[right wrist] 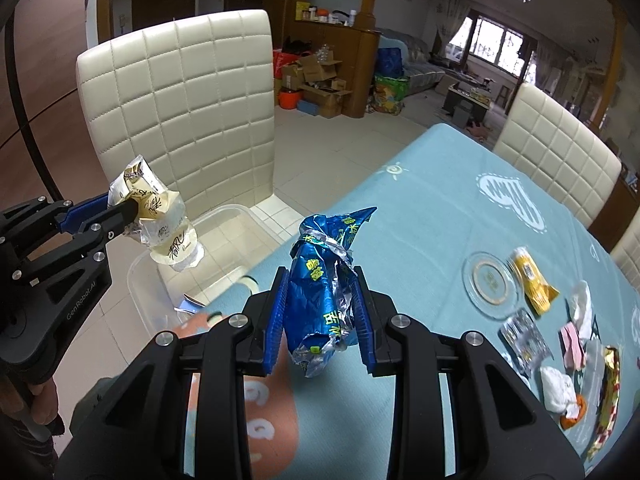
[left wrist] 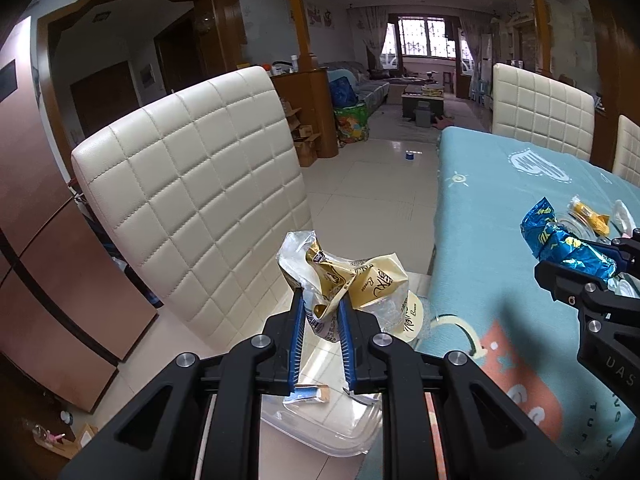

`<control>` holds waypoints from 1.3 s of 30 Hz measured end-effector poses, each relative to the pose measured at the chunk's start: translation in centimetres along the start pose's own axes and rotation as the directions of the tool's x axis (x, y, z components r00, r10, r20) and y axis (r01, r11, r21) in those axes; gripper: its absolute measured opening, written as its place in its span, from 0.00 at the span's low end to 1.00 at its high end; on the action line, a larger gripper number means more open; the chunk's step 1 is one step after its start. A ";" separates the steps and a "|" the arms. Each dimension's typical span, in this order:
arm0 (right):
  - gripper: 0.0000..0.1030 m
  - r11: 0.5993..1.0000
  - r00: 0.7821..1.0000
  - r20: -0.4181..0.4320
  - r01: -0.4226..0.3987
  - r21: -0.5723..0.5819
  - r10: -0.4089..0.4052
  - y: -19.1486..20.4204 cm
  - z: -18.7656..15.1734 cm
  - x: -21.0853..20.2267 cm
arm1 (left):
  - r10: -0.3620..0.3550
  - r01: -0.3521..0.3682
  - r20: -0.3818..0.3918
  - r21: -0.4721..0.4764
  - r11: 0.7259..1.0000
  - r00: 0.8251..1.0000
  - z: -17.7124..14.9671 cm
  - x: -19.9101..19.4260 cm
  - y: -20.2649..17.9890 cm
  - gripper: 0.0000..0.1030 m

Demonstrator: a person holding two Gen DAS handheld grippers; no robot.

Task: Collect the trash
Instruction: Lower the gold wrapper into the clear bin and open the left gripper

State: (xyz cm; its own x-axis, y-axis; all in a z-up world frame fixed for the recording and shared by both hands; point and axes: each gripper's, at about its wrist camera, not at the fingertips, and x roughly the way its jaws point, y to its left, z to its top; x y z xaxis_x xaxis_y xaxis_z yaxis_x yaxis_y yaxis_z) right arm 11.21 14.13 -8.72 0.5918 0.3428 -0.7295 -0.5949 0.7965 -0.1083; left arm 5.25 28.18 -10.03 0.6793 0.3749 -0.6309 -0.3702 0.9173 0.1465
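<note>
My left gripper is shut on a crumpled cream-and-gold wrapper, held above a clear plastic bin beside the table's corner. The right wrist view shows that same left gripper and cream wrapper over the clear bin. A wrapper scrap lies inside the bin. My right gripper is shut on a crumpled blue foil wrapper, held above the blue tablecloth. In the left wrist view the blue wrapper and right gripper sit at the right edge.
A cream quilted chair stands just behind the bin. More trash lies on the table at the right: a yellow packet, a clear glass coaster, white tissues, a pink piece and a gold wrapper. Two more chairs line the far side.
</note>
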 end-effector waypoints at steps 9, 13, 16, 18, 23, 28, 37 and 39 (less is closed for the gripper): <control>0.32 0.999 1.000 0.004 -0.018 -0.027 0.018 1.0 1.4 1.0 | 0.026 -0.026 -0.001 -0.021 0.999 1.000 0.5 1.0 1.0 0.17; 0.32 0.999 1.000 0.001 -0.024 -0.032 0.024 1.1 1.7 1.5 | 0.038 -0.038 -0.005 -0.019 0.999 0.999 0.6 1.6 1.0 0.17; 0.32 0.999 1.000 -0.004 -0.030 -0.028 0.030 1.0 1.9 1.9 | 0.042 -0.043 -0.006 -0.017 0.999 0.999 0.8 1.9 1.0 0.18; 0.32 0.999 0.999 -0.006 -0.032 -0.026 0.032 0.9 1.8 2.0 | 0.046 -0.047 -0.004 -0.013 0.999 0.999 0.8 2.1 0.9 0.18; 0.32 0.999 0.999 -0.018 -0.035 -0.024 0.035 0.9 1.7 2.7 | 0.045 -0.046 -0.020 -0.014 0.999 0.999 0.8 2.5 0.8 0.18; 0.33 0.999 0.999 -0.030 -0.043 -0.019 0.043 0.9 1.6 3.2 | 0.045 -0.045 -0.035 -0.008 0.999 0.998 0.7 3.2 0.9 0.18; 0.33 0.999 0.998 -0.046 -0.049 -0.006 0.049 0.4 1.6 3.9 | 0.019 -0.021 -0.054 -0.039 0.999 0.998 0.5 3.9 1.3 0.72; 0.33 0.999 0.997 -0.050 -0.054 -0.004 0.054 0.5 1.6 4.0 | 0.026 -0.028 -0.053 -0.033 0.999 0.998 0.4 3.8 1.3 0.72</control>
State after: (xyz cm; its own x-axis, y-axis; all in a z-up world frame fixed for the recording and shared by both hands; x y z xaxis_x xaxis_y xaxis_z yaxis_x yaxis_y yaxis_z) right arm 14.14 16.67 -10.60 0.5310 0.3598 -0.7672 -0.6281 0.7749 -0.0714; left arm 7.65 30.88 -11.92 0.6349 0.3915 -0.6660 -0.4101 0.9014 0.1389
